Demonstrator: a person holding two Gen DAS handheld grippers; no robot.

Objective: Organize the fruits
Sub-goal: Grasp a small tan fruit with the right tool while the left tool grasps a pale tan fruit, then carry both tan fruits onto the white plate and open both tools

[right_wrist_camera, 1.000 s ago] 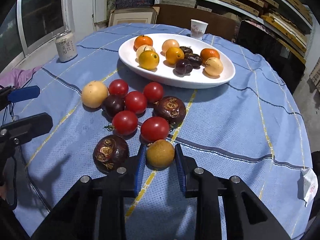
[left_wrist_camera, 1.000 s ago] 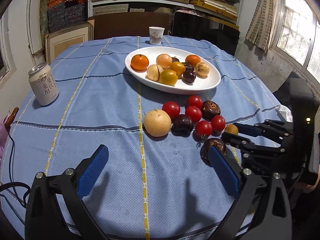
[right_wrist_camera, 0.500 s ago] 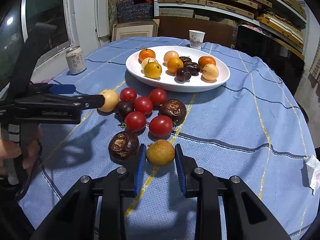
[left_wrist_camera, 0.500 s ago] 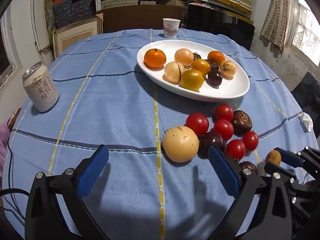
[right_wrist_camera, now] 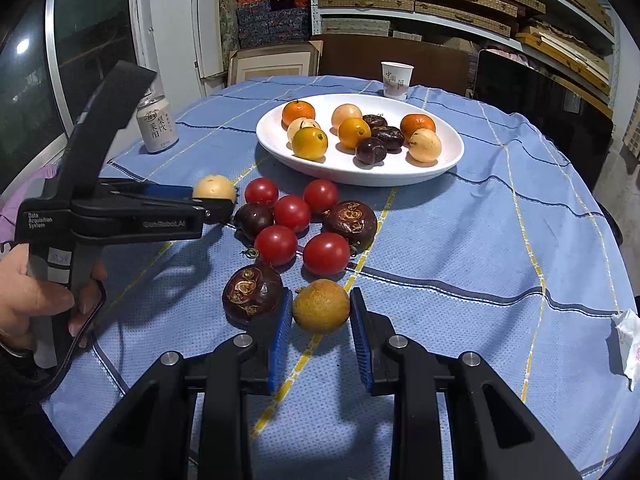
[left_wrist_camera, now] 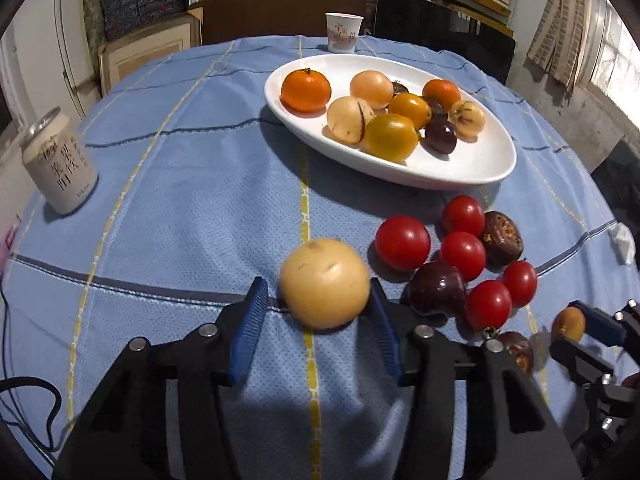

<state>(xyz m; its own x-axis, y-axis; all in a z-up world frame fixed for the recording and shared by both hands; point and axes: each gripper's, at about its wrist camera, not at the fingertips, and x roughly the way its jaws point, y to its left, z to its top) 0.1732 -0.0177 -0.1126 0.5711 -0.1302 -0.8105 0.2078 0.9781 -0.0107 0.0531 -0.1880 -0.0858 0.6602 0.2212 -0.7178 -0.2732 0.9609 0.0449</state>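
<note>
A pale yellow round fruit sits between the blue pads of my left gripper; the right pad touches it and a small gap shows at the left pad. It also shows in the right wrist view. My right gripper is shut on a small brownish-yellow fruit, held just above the cloth. Red tomatoes and dark fruits lie loose in front of the white oval plate, which holds several oranges and other fruits.
A drink can stands at the left on the blue checked tablecloth. A paper cup stands behind the plate. A crumpled white wrapper lies at the right edge. Shelves and boxes line the back wall.
My left gripper has moved forward and right, and closed around the pale yellow fruit. My right gripper keeps its hold on the small brownish-yellow fruit and has lifted slightly.
</note>
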